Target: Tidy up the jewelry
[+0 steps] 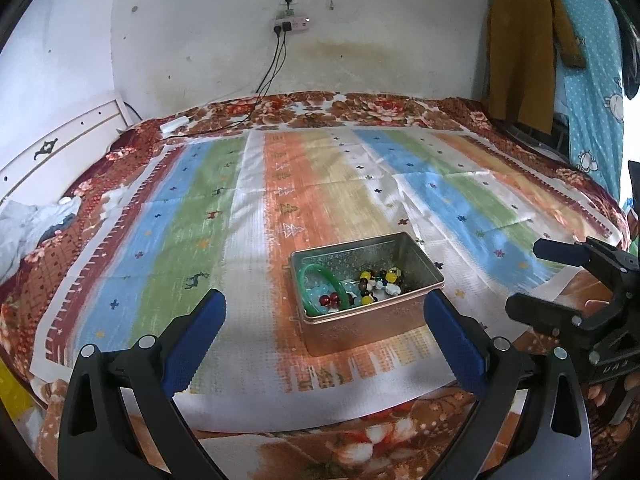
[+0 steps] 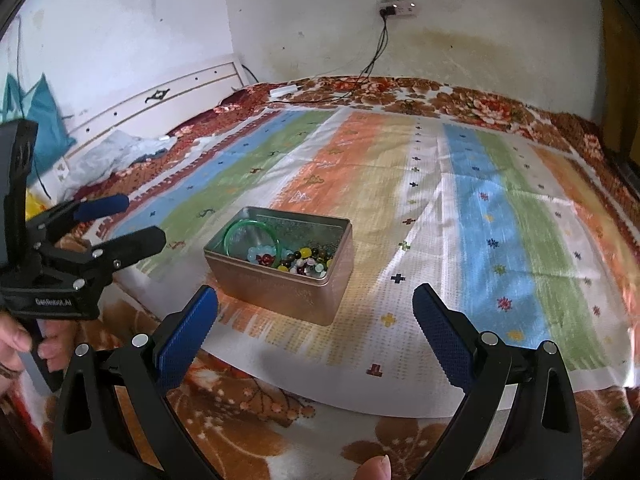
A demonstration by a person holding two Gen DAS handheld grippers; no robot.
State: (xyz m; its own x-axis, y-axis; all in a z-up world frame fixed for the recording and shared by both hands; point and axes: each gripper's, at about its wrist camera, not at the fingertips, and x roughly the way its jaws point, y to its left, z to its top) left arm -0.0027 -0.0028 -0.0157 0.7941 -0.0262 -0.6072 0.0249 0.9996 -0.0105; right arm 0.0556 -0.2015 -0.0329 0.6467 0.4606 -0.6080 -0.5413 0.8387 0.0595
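An open metal tin (image 1: pixel 372 326) (image 2: pixel 288 292) stands on a striped mat near the bed's front edge. Inside it lie a green bangle (image 1: pixel 320 276) (image 2: pixel 248 228), pale blue beads and a heap of coloured bead bracelets (image 1: pixel 380 280) (image 2: pixel 304 260). My left gripper (image 1: pixel 324 312) is open, its blue pads spread wide just short of the tin and nothing between them. My right gripper (image 2: pixel 316 304) is open too, to the tin's right and nearer to me, holding nothing. Each gripper shows in the other's view: the right one (image 1: pixel 560 276) at the right, the left one (image 2: pixel 120 220) at the left.
The striped mat (image 1: pixel 320 184) (image 2: pixel 460 200) covers a floral blanket (image 1: pixel 360 440) on a bed. A white headboard (image 2: pixel 160 104) stands at the left, with crumpled cloth beside it. A power strip (image 1: pixel 290 24) hangs on the wall, cables trailing to the bed. Clothes (image 1: pixel 560 60) hang at the right. A hand (image 2: pixel 16 340) holds the left gripper.
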